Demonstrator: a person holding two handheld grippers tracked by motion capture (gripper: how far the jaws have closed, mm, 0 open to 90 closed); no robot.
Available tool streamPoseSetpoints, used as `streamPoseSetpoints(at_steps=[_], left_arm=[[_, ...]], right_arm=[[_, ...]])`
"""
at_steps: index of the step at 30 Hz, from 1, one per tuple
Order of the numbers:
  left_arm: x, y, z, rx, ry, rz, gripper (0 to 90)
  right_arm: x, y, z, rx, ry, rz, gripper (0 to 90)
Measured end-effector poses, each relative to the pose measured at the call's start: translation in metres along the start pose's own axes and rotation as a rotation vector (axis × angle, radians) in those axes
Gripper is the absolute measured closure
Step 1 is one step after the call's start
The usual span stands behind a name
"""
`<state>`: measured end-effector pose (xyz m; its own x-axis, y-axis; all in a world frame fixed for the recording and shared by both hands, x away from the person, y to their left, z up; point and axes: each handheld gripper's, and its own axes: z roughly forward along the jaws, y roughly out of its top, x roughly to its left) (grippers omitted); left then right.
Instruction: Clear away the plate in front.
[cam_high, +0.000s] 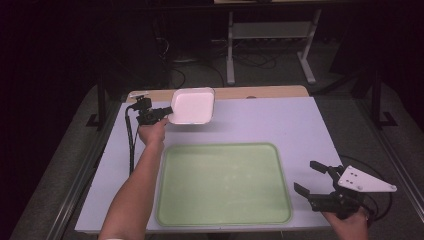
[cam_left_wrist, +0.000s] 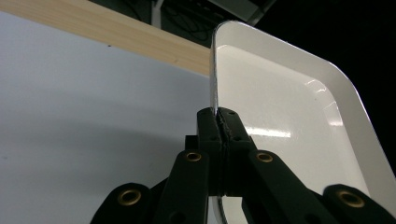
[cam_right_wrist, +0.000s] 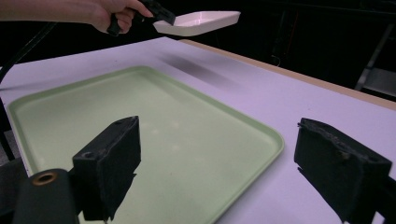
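Note:
A white rectangular dish (cam_high: 192, 105) hangs in the air over the far left part of the table. My left gripper (cam_high: 165, 116) is shut on its near-left rim. In the left gripper view the two jaws pinch the thin edge of the dish (cam_left_wrist: 280, 107), and my left gripper (cam_left_wrist: 223, 122) has the dish standing on edge to the right of the jaws. In the right gripper view the dish (cam_right_wrist: 198, 22) floats above the table at the top. My right gripper (cam_high: 310, 178) is open at the near right of the table, with nothing between its jaws; it (cam_right_wrist: 224, 154) faces the tray.
A large pale green tray (cam_high: 223, 184) lies empty at the near middle of the white table (cam_high: 280, 125); its corner (cam_right_wrist: 261, 135) reaches between my right jaws. A wooden strip (cam_high: 260, 92) runs along the far edge. Dark floor and a metal frame lie beyond.

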<state>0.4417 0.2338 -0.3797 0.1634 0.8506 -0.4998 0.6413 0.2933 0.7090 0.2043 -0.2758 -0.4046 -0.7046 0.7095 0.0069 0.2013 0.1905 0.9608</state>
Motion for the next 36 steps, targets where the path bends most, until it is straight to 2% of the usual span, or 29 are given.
streamPoseSetpoints(at_steps=[13, 26, 36], left_arm=[[-0.015, -0.008, -0.022, -0.033, -0.054, 0.016, 88.9], [-0.015, -0.023, -0.038, -0.045, -0.069, -0.001, 88.9], [-0.021, -0.030, -0.048, -0.055, -0.077, -0.004, 88.8]], right_arm=[[0.000, 0.000, 0.000, 0.000, -0.001, 0.002, 13.6], [0.000, -0.001, -0.003, -0.004, -0.002, 0.002, 13.6], [-0.001, -0.002, -0.004, -0.009, -0.006, 0.009, 13.6]])
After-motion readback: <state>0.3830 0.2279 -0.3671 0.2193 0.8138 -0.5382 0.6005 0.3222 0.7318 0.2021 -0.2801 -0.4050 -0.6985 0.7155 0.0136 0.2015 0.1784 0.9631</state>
